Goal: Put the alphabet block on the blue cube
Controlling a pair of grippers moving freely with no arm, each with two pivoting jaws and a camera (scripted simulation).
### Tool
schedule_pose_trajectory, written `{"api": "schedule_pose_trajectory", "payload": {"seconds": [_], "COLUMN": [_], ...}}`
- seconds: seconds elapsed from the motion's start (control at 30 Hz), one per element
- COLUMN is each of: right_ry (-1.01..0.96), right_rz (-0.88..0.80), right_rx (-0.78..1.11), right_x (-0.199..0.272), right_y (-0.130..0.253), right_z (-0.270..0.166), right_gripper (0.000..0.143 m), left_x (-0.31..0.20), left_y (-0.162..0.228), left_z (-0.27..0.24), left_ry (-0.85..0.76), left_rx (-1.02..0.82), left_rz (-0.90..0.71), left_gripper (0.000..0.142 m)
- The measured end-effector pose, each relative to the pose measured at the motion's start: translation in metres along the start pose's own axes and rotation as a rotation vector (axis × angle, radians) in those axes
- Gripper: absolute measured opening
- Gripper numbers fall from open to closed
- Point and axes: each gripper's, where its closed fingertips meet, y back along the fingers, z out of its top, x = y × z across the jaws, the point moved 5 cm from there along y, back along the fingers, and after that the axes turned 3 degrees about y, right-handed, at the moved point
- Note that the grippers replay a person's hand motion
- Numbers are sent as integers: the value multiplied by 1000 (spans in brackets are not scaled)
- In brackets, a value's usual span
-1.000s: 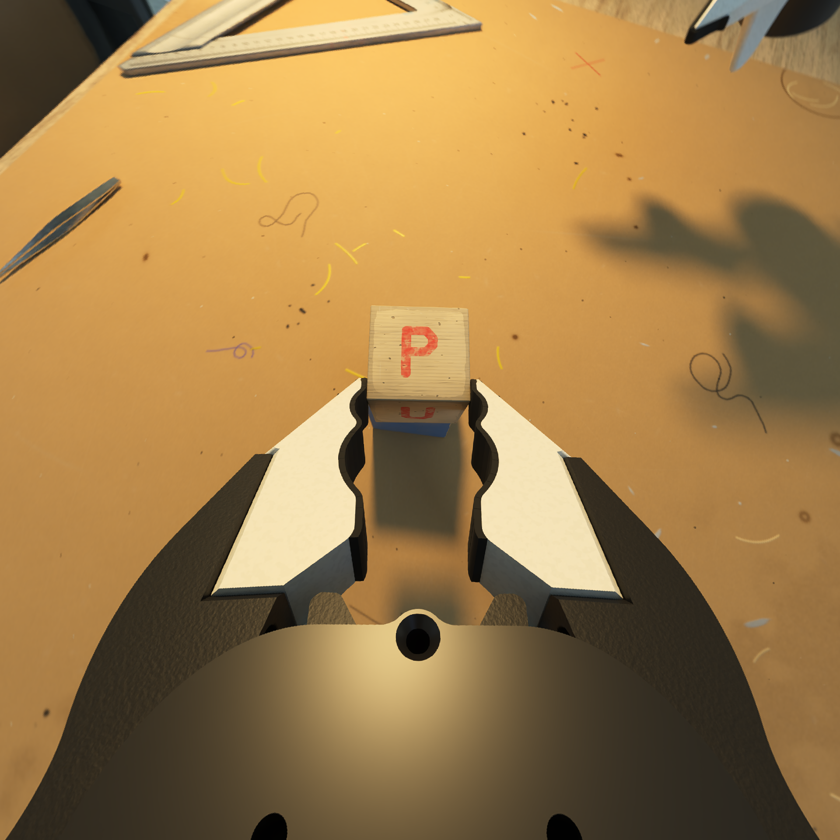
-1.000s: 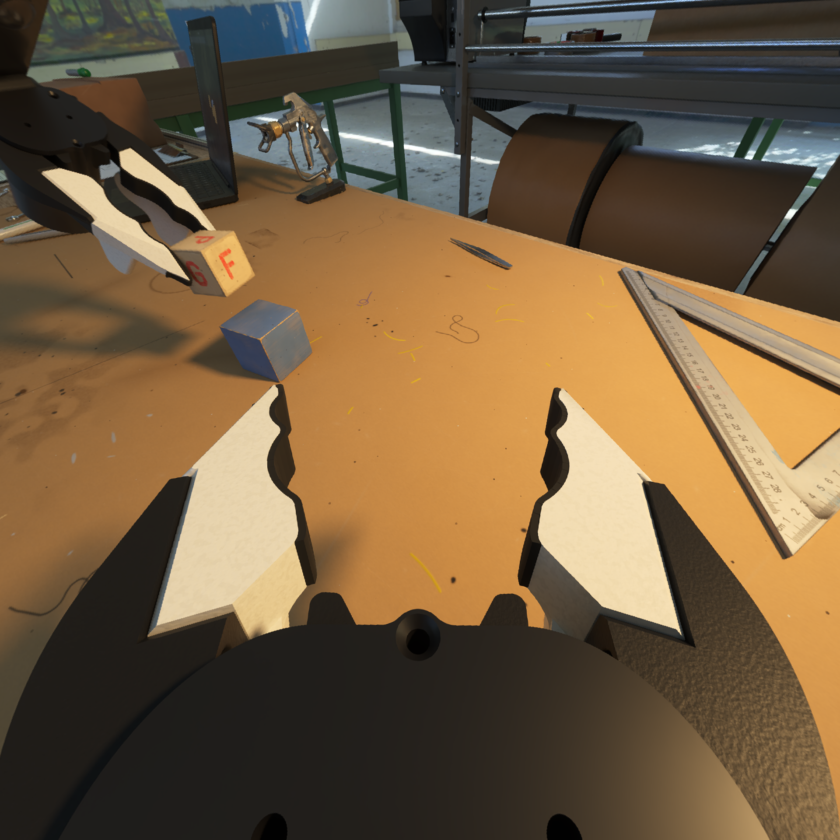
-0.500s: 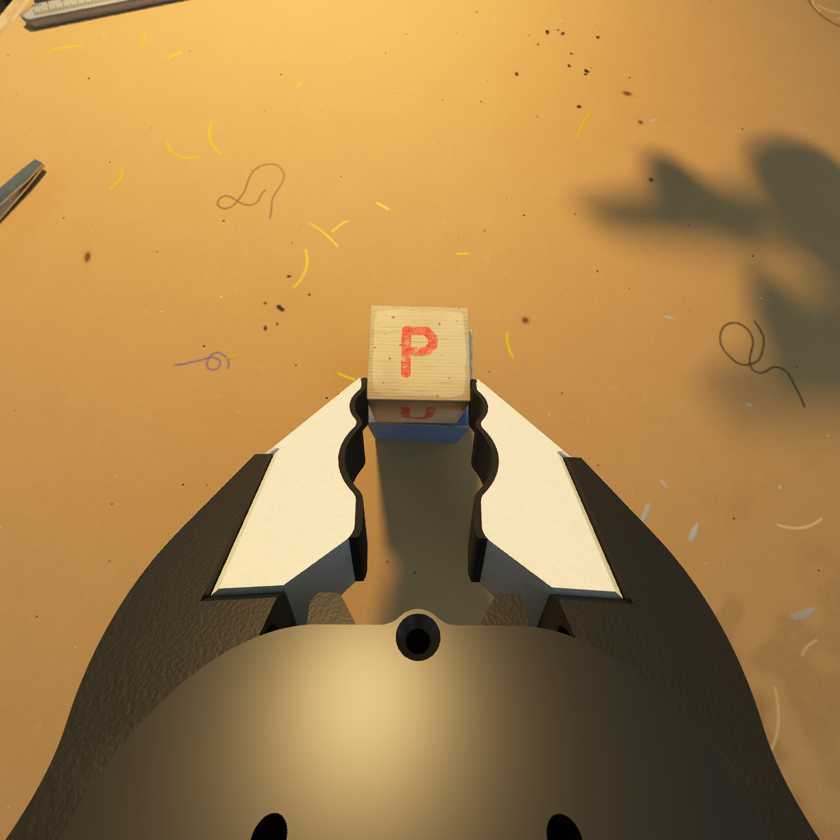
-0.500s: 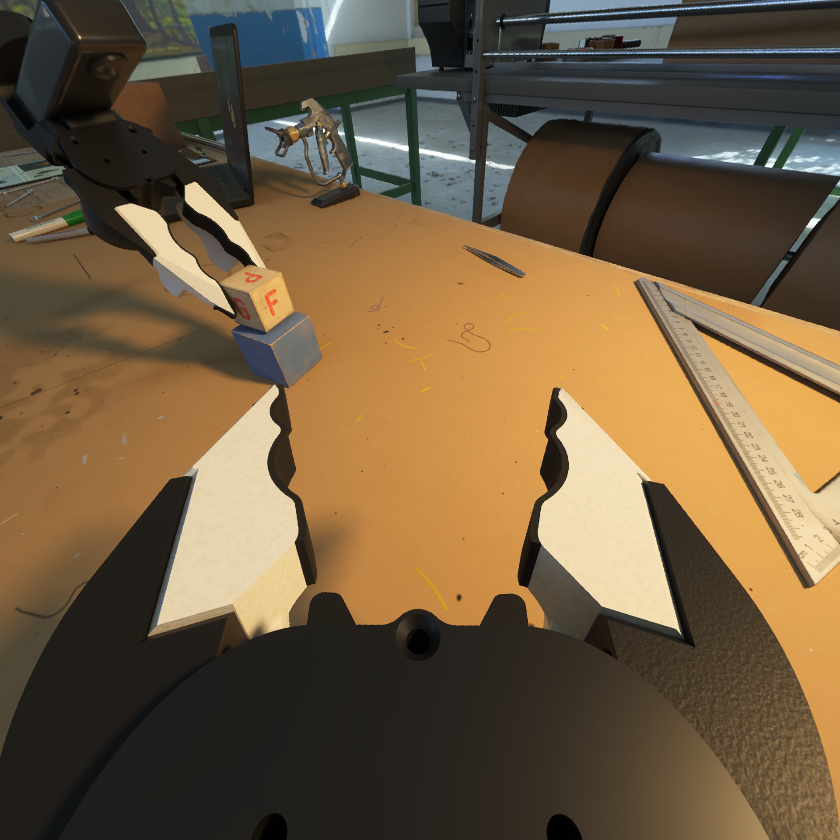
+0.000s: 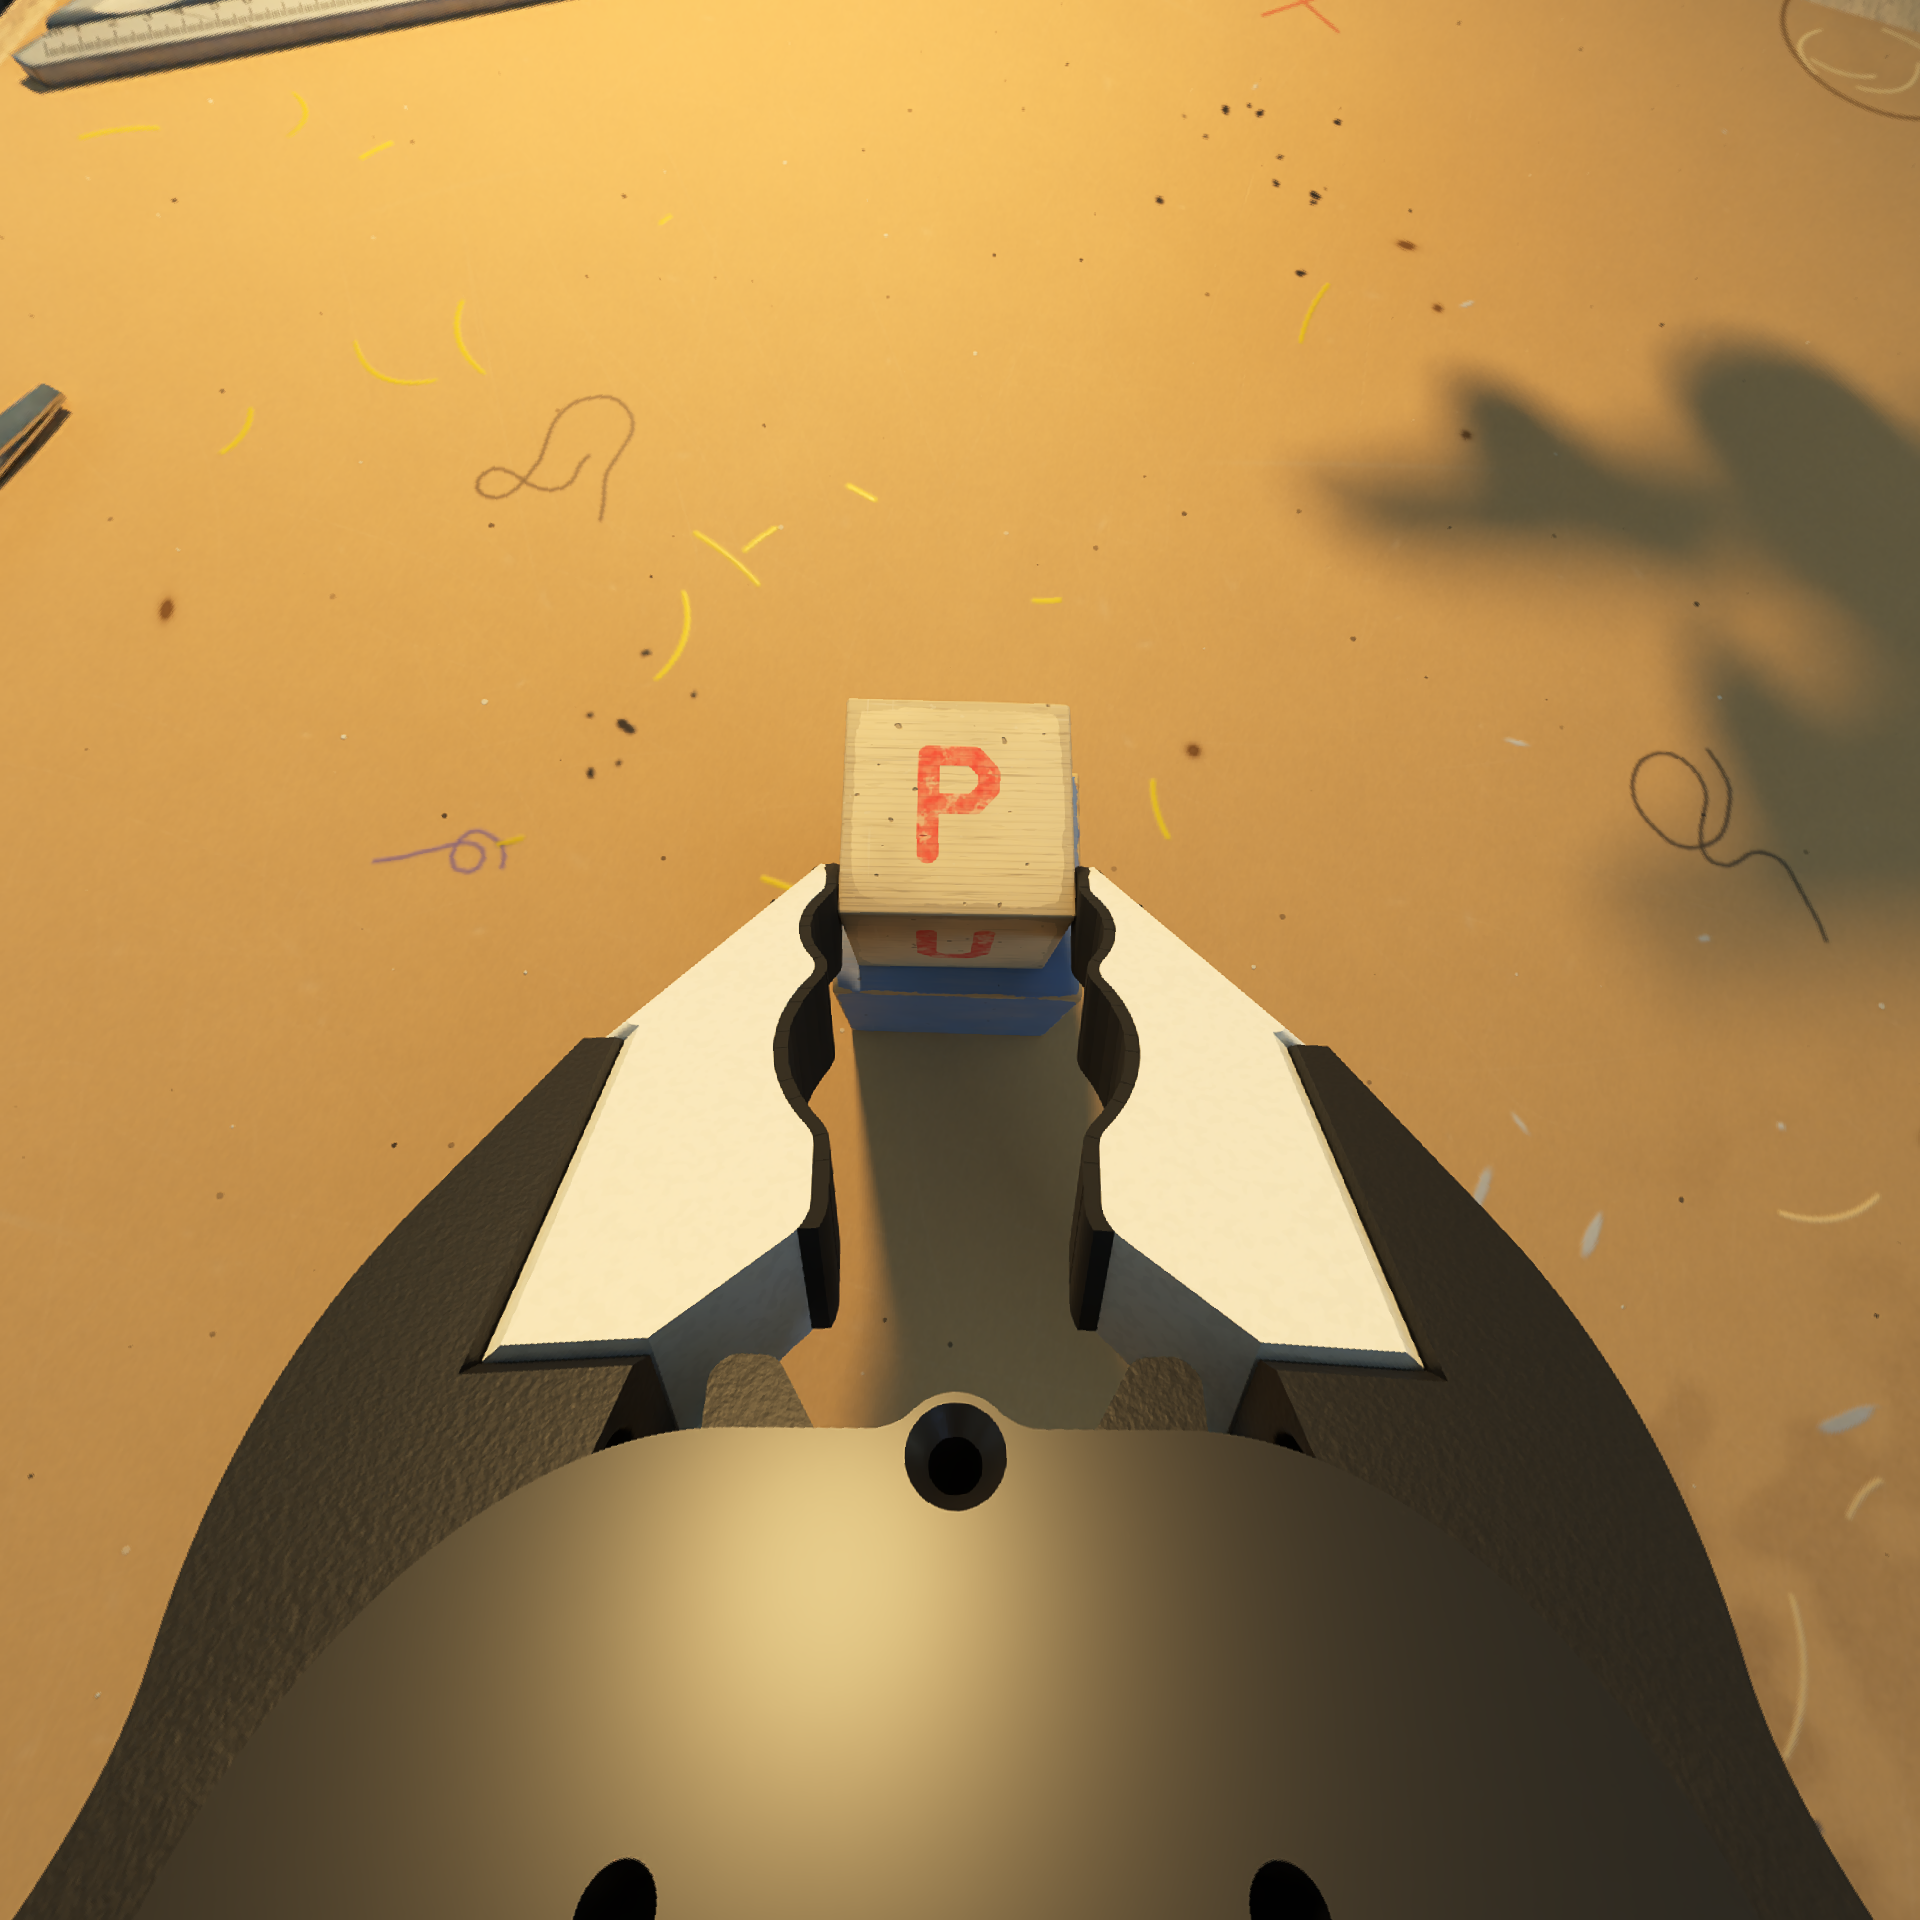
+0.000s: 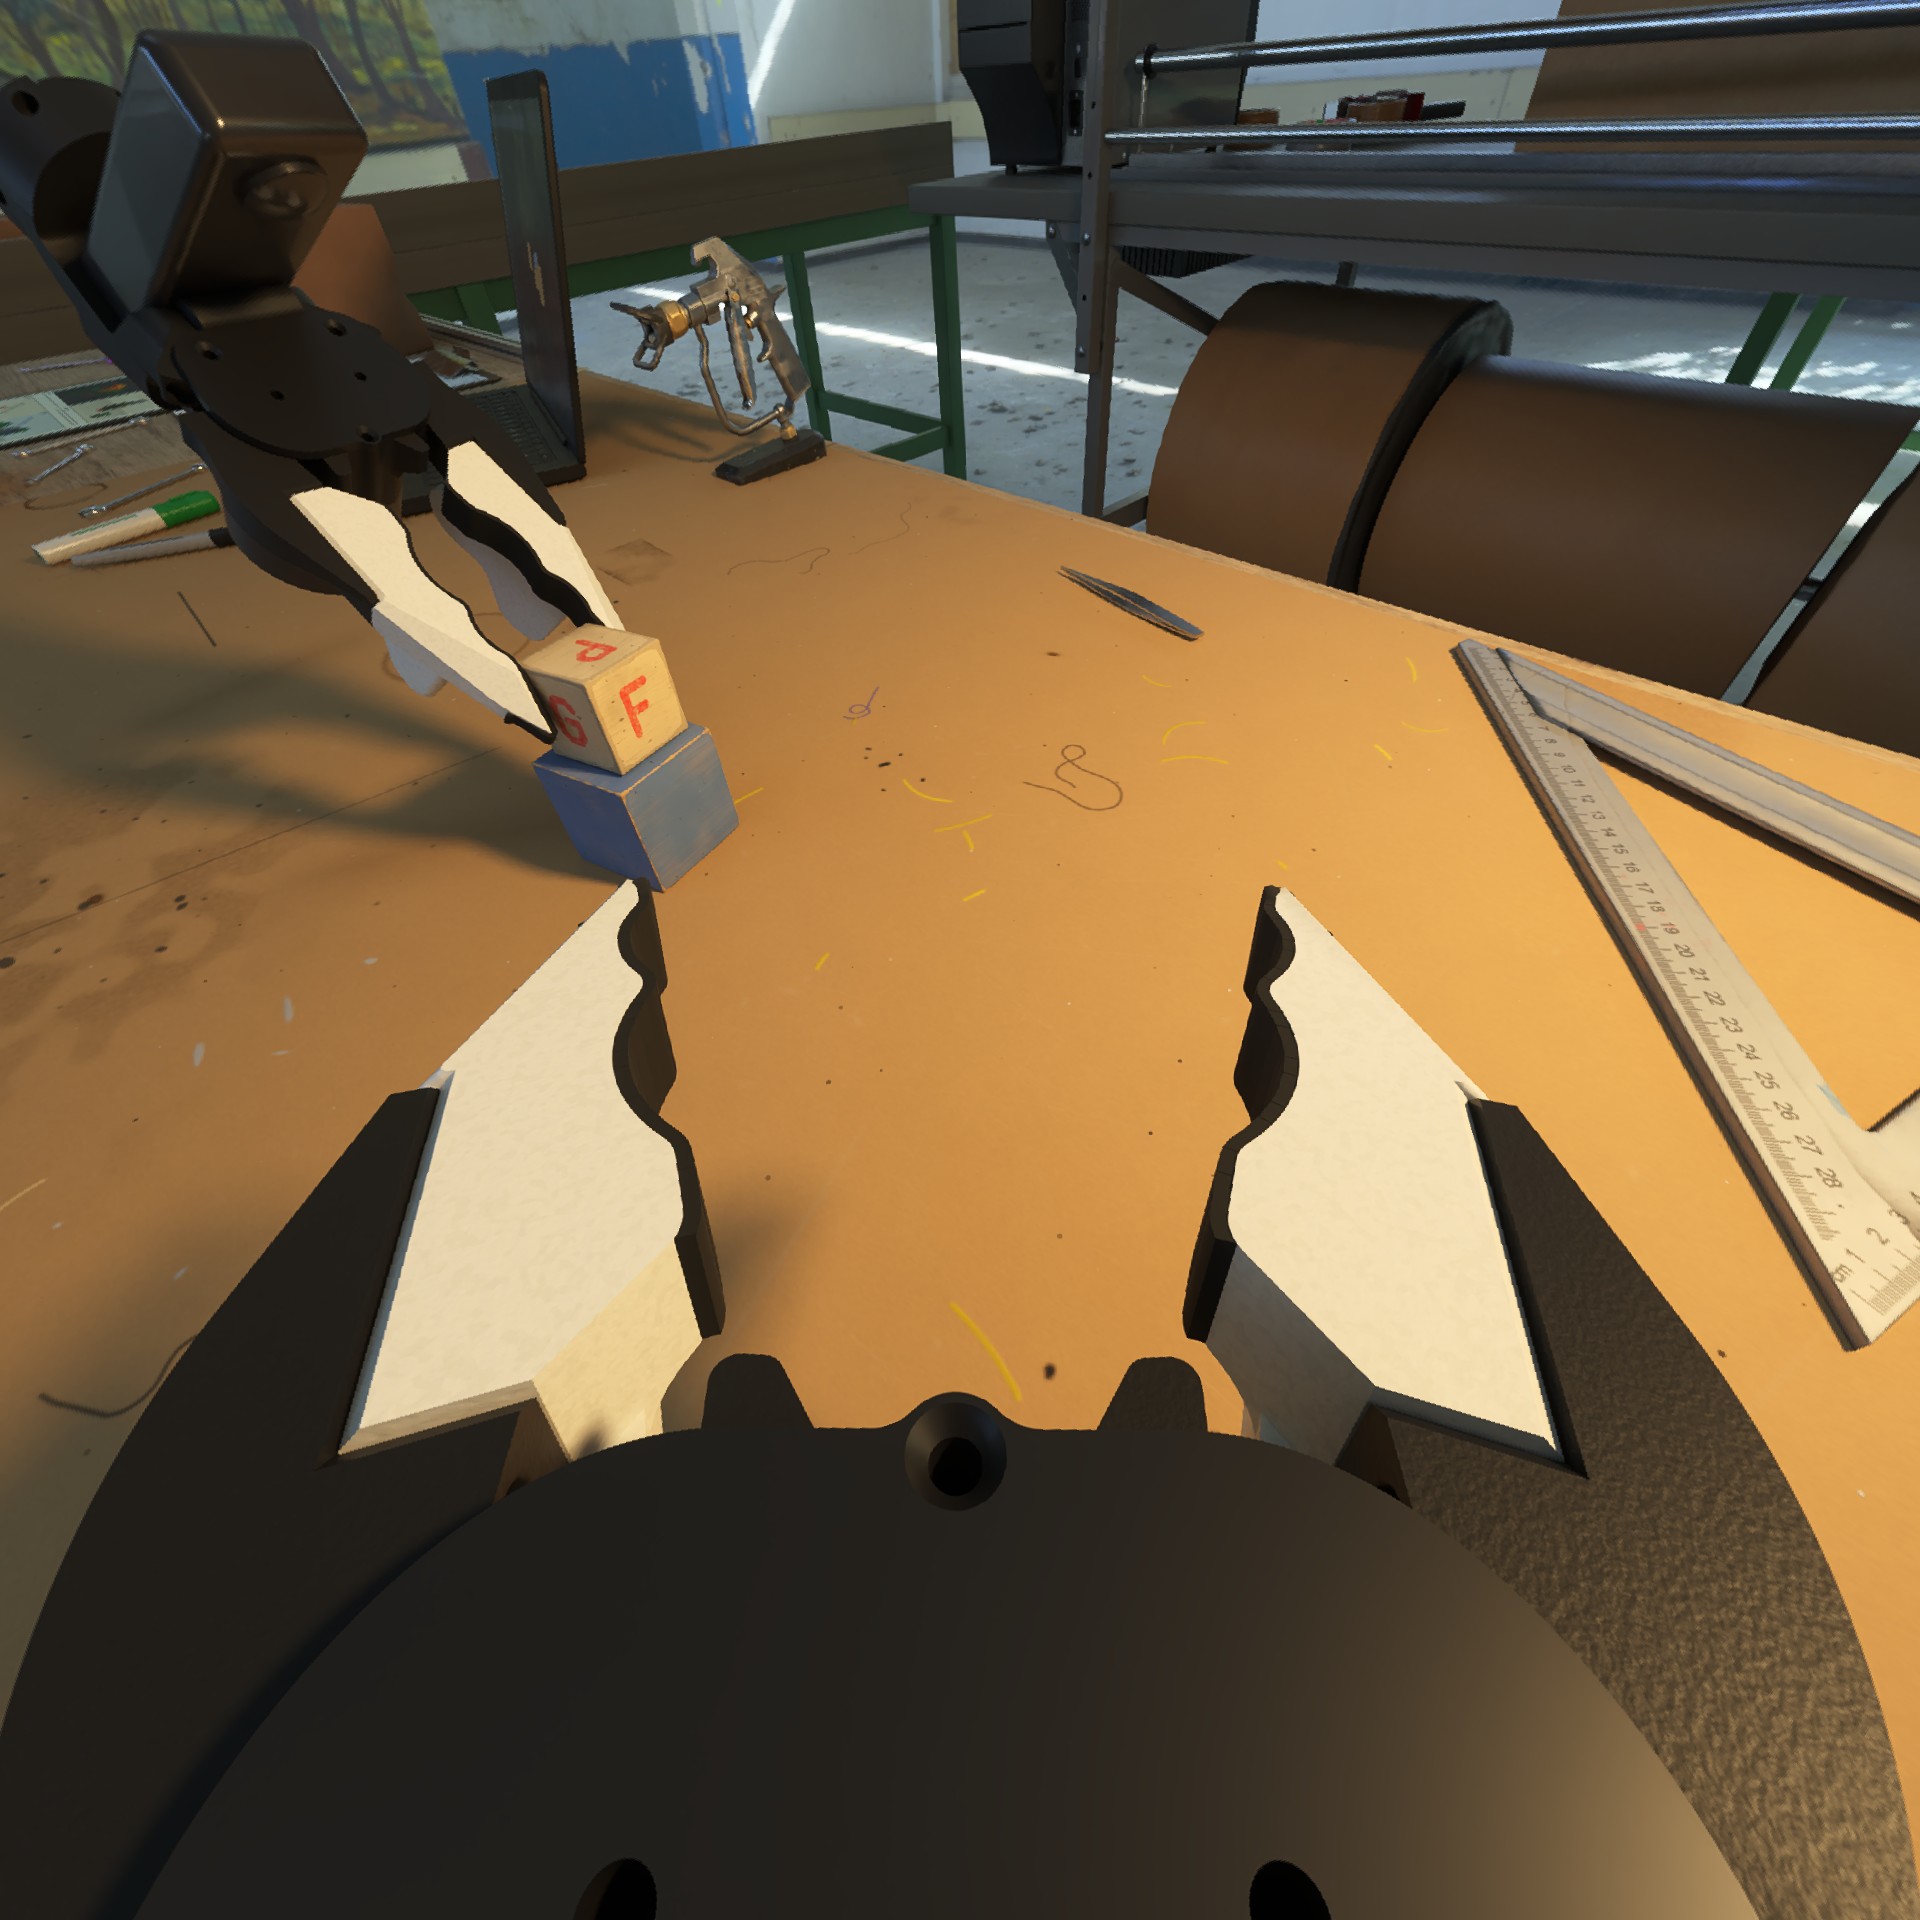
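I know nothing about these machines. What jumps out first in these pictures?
The eye goes to the wooden alphabet block with red letters, pinched by the left gripper and sitting on the blue cube, left of centre on the orange workbench. Near the camera, the right gripper gapes open and holds nothing. A metal square ruler lies to the right, and a spray gun stands at the far edge.

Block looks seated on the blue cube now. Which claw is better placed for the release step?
Left. The left claw is shut on the alphabet block, which sits on the blue cube. The right claw hangs open and empty, apart from the stack.
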Motion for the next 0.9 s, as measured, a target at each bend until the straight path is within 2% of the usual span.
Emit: {"api": "schedule_pose_trajectory", "payload": {"seconds": [0.33,0.5,0.6,0.73,0.9], "right_ry": [1,1,1,0,-1], "right_rz": [4,3,1,3,1], "right_rx": [-4,-6,-13,-11,-19], "right_x": [1,1,0,0,-1], "right_y": [0,0,2,2,4], "right_z": [1,1,2,1,2], "right_gripper": [112,113,113,113,113], "left_x": [0,3,14,48,80], "left_y": [-2,-1,23,70,122], "left_z": [-2,-5,-4,-18,-46], "left_ry": [9,27,45,118,232], "left_rx": [17,4,-41,-81,-100], "left_rz": [-26,-8,52,244,379], "left_gripper": [44,65,72,79,77]}}
